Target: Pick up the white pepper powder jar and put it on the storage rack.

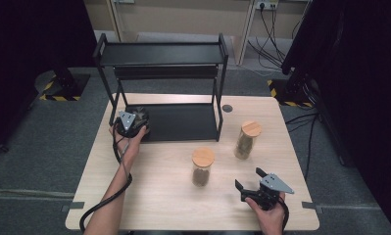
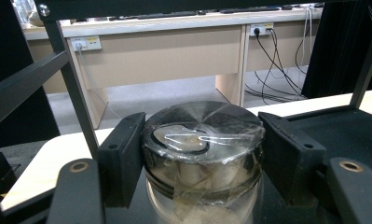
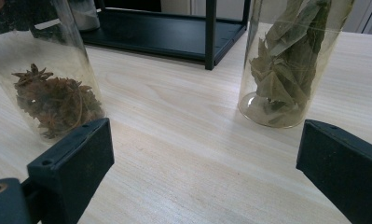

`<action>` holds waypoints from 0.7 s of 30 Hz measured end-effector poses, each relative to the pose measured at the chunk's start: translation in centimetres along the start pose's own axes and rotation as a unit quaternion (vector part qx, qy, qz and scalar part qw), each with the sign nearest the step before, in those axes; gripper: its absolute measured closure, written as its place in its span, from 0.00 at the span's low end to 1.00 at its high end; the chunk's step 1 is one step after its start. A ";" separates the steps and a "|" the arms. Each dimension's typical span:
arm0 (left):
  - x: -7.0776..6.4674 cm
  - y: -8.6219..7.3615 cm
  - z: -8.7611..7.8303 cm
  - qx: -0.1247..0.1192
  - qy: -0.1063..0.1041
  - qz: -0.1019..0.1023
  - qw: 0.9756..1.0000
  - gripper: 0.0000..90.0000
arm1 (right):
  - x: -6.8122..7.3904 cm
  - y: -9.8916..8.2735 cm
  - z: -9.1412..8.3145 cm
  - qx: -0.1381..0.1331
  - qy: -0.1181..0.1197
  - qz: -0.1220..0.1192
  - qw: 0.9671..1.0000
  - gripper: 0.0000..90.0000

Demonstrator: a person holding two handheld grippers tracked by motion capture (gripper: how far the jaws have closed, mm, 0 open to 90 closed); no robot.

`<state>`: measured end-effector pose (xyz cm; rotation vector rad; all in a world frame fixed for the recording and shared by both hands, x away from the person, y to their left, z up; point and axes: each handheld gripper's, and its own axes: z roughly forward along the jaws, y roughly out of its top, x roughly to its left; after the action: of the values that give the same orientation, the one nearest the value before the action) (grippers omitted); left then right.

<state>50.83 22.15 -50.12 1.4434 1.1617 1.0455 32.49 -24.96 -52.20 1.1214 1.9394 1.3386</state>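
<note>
A glass jar with a black lid (image 2: 202,135), taped over, stands on the lower shelf of a black metal rack (image 1: 183,122) at its left end. My left gripper (image 2: 202,154) is shut on the jar, one pad pressed to each side below the lid; from above the left gripper (image 1: 137,117) covers most of the jar. My right gripper (image 1: 248,177) rests open near the table's front right with nothing between its jaws. Ahead of the right gripper (image 3: 207,158) stand a star anise jar (image 3: 53,93) and a bay leaf jar (image 3: 286,65), both apart from it.
Both cork-lidded jars, star anise (image 1: 202,166) and bay leaves (image 1: 247,139), stand on the light wooden table (image 1: 158,196) in front of the rack. The rack's top shelf (image 1: 158,53) overhangs the lower one. A round cable hole (image 1: 227,107) sits right of the rack.
</note>
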 end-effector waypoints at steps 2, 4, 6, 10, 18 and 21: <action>0.1 0.0 0.0 0.003 -0.003 -0.001 1.000 0.37 | 0.0 0.0 0.0 0.001 0.000 -0.001 1.000 0.04; 0.0 -0.1 0.1 0.005 -0.005 -0.001 1.000 0.34 | 0.0 0.0 0.0 0.001 0.000 -0.001 1.000 0.04; 0.1 0.0 0.0 0.005 -0.001 -0.007 1.000 0.28 | 0.0 0.0 0.0 0.001 0.001 -0.001 1.000 0.04; 0.3 0.2 -0.3 0.007 -0.002 -0.012 1.000 0.21 | 0.0 0.0 0.0 0.002 0.001 -0.001 1.000 0.04; 0.1 0.5 -1.0 0.003 -0.011 -0.008 1.000 0.17 | 0.1 0.0 0.1 0.004 0.001 -0.005 1.000 0.04; -0.1 0.5 -1.2 0.001 -0.014 -0.007 1.000 0.16 | 0.1 0.0 0.1 0.004 0.001 -0.004 1.000 0.04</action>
<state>49.74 22.18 -49.48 1.4459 1.1514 1.0116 32.50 -24.82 -52.21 1.1140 1.9504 1.3298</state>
